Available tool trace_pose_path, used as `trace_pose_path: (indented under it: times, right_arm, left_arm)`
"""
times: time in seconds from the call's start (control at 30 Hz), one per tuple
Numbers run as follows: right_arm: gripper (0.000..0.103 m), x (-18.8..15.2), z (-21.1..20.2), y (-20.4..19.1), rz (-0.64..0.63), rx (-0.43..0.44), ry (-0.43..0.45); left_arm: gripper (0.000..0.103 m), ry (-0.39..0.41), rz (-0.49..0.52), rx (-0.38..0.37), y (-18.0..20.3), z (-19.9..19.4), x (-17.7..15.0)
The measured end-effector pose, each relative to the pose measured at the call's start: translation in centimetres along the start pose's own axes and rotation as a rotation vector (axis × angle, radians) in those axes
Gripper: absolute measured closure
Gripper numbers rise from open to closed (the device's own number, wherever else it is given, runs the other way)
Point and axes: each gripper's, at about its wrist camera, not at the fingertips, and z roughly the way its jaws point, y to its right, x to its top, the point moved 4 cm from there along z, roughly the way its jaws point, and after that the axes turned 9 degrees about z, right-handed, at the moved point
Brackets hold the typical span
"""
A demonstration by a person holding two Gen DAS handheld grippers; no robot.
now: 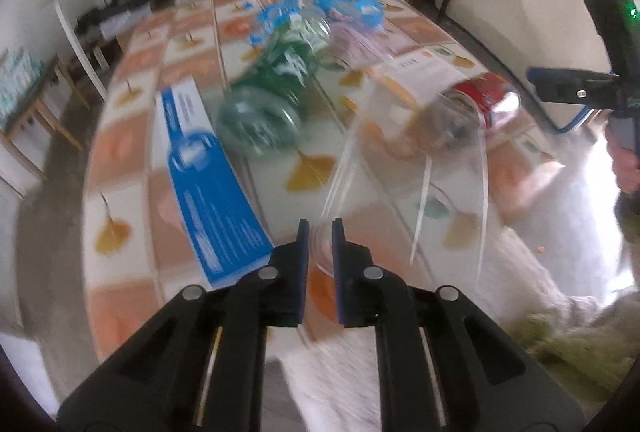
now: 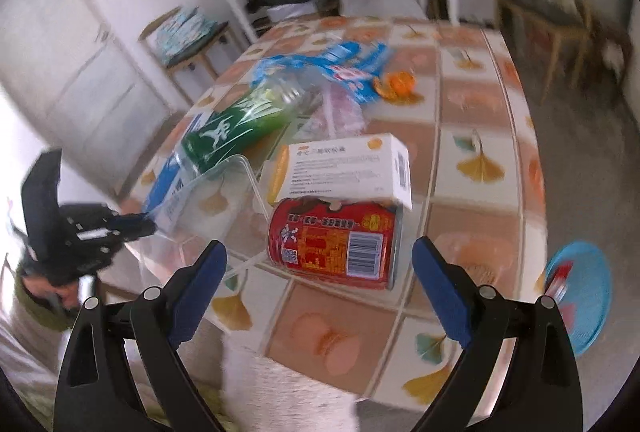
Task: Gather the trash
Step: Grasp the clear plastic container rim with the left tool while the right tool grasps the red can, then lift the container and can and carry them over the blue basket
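The left hand-held gripper [image 1: 320,228] pinched a clear bag [image 1: 404,167]; the right hand-held gripper [image 2: 320,252], wide open and empty, should straddle the can [image 2: 334,242] squarely, then sweep it bagward.

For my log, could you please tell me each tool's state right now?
Left tool: shut on the clear plastic container.
Right tool: open, holding nothing.

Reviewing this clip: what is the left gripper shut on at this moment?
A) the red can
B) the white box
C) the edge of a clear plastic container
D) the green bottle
C: the left gripper is nearly closed on the rim of the clear plastic container; the red can lies free before the open right gripper.
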Motion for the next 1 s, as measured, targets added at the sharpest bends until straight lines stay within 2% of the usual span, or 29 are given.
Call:
trace_pose_path:
  times: [0.17, 0.2, 0.3, 0.43, 0.6, 0.7, 0.8, 1.0]
  right_arm:
    - [0.012, 0.4, 0.7, -2.3, -0.346, -0.073, -0.029]
    - [0.011, 0.3, 1.5, -2.8, -0.442, -0.092, -0.066]
    - [0.012, -0.2, 3.6, -3.3, -0.621, -0.138, -0.162]
    - [0.012, -0.9, 6.2, -3.9, -0.809, -0.203, -0.234]
    - [0.012, -1.1, 8.2, -3.7, -0.845, -0.241, -0.289]
    - [0.019, -1.4, 8.1, -3.7, -0.816, -0.235, -0.289]
    - [0.020, -1.8, 7.6, -3.7, -0.771, -0.234, -0.292]
    - [0.020, -2.7, 6.5, -3.1, -0.624, -0.297, -0.300]
  left_arm:
    - [0.096, -0.003, -0.073, -0.060, 0.6, -0.4, -1.8]
    - [0.097, -0.003, -0.081, -0.064, 0.8, -0.5, -2.1]
    - [0.097, 0.000, -0.110, -0.077, 1.3, -0.8, -3.0]
    - [0.097, 0.006, -0.172, -0.140, 1.5, -1.2, -3.9]
    - [0.097, 0.030, -0.244, -0.282, 1.9, -1.8, -5.0]
    - [0.094, 0.054, -0.270, -0.314, 1.6, -2.2, -5.2]
    - [0.087, 0.066, -0.291, -0.353, 1.2, -1.8, -5.0]
    - [0.087, 0.020, -0.269, -0.331, 1.6, 0.4, -4.4]
